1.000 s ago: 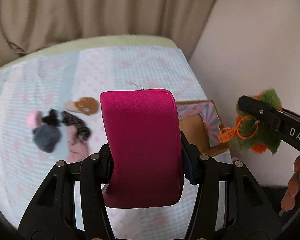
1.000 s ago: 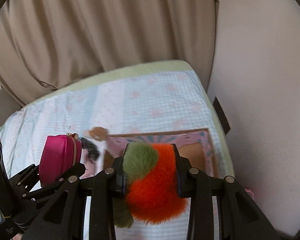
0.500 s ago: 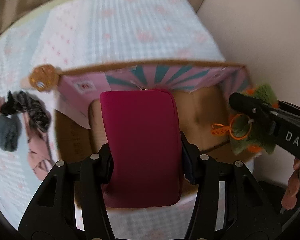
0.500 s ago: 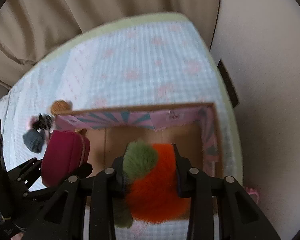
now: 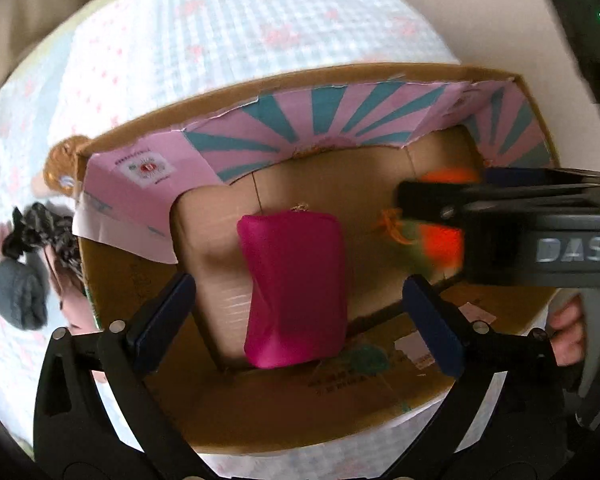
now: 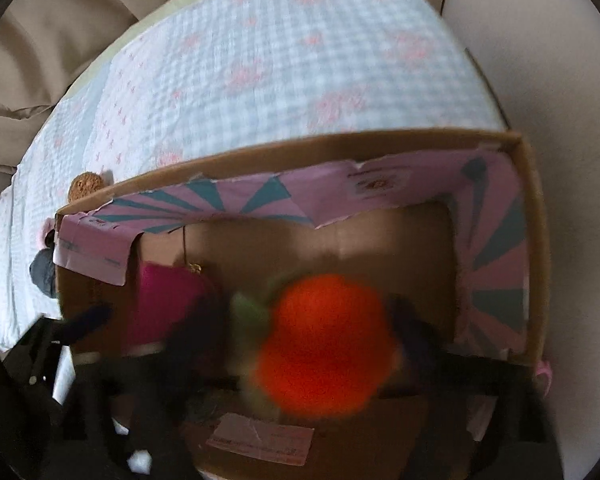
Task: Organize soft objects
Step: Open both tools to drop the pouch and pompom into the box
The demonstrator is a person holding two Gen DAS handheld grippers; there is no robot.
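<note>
A magenta zip pouch (image 5: 296, 284) lies free inside the cardboard box (image 5: 300, 84), between the spread fingers of my open left gripper (image 5: 298, 312). It also shows in the right wrist view (image 6: 168, 300). The orange and green furry toy (image 6: 320, 344) is blurred and sits between the spread fingers of my right gripper (image 6: 316, 344), over the box (image 6: 536, 240) floor. In the left wrist view the toy (image 5: 440, 240) shows beside the right gripper's black body (image 5: 520, 232).
The box has pink and teal striped inner flaps (image 5: 340, 116). Left of the box on the checked bedspread (image 5: 260, 20) lie a brown round toy (image 5: 62, 160), dark fabric pieces (image 5: 40, 228) and a grey soft item (image 5: 18, 296). A wall stands right.
Both grippers have moved down over the box. The left gripper has opened and let go of the pouch, which dropped into the box. The right gripper's fingers have spread around the toy.
</note>
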